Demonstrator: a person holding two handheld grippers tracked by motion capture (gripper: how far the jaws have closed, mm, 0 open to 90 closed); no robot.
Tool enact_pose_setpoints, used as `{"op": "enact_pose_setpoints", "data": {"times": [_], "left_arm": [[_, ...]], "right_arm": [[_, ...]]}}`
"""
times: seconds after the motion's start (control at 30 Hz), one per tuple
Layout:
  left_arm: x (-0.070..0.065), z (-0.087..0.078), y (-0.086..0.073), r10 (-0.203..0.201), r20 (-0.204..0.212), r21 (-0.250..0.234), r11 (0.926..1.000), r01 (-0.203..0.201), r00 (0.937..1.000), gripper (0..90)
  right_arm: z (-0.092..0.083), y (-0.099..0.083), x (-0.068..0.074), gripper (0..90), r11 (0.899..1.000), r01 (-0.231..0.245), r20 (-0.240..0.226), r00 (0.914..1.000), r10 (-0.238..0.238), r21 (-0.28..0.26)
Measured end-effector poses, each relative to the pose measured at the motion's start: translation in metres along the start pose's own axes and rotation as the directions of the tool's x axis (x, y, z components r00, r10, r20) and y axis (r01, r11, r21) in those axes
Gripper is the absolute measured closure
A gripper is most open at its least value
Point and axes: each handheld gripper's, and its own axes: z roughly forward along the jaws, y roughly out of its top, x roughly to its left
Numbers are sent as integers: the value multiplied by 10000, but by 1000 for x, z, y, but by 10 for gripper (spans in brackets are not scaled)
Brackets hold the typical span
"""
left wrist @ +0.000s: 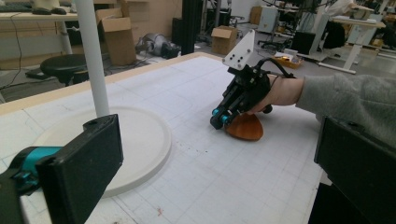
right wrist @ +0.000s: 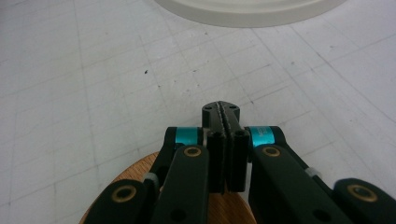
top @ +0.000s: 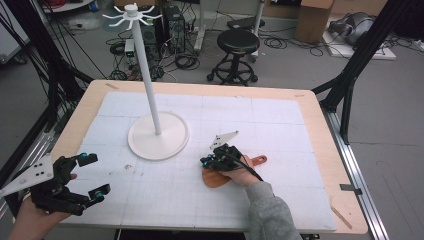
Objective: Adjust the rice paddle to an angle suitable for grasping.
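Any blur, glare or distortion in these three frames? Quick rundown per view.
High view: even light, no glare, soft overall; the white stand leans from wide-angle distortion. Left claw view: its own near jaws are blurry, the right claw and wooden paddle fairly sharp. Right claw view: shut jaws crisp, stand base at the top edge softer, faint shadow under the claw.

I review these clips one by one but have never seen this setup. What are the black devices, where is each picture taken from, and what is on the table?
A person holds a two-jaw hand tool in each hand. One picture looks down from above; the others come from cameras riding on each tool. The left gripper rests near the table's edge with jaws open and nothing between them. The right gripper has jaws pressed together, lying over a small wooden paddle-shaped board; whether it pinches the board is unclear. A white stand with a tall pole and hooks sits on the gridded mat.
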Motion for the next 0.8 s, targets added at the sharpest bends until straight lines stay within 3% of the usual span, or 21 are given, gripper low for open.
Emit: {"op": "enact_pose_setpoints", "data": {"times": [0.2, 0.8], "left_arm": [[1, 2, 0, 25, 64, 41, 10000, -25, 10000, 17], [4, 15, 8, 175, 426, -52, 9998, -173, 9989, 17]], "right_arm": [[-2, -1, 1, 887, 9995, -299, 23, 9996, 299, 135], [-13, -10, 14, 887, 9979, -506, 158, 9986, 500, 395]]}}
